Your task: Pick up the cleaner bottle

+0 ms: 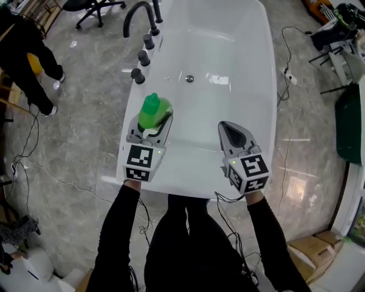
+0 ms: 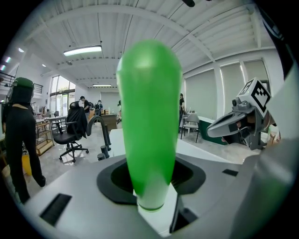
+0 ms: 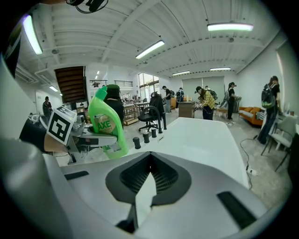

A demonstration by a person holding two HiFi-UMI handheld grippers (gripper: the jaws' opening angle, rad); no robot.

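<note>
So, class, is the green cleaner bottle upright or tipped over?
Upright, leaning slightly. The right gripper view shows the cleaner bottle cap-up with its label the right way up, gripped in the left claw.

Head view: steeply down over bathtub (image 1: 228, 51). Gripper views: low, along bathtub; left's shows right tool (image 2: 212, 132) at 3 o'clock, right's shows left tool (image 3: 100, 140) at 9 o'clock.

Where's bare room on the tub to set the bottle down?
The bathtub basin is bare beyond the drain, toward the far end and the right wall. The near rim between the left gripper, holding the cleaner bottle, and the right gripper is also free. Crowded: the left rim, with faucet and three knobs.
</note>
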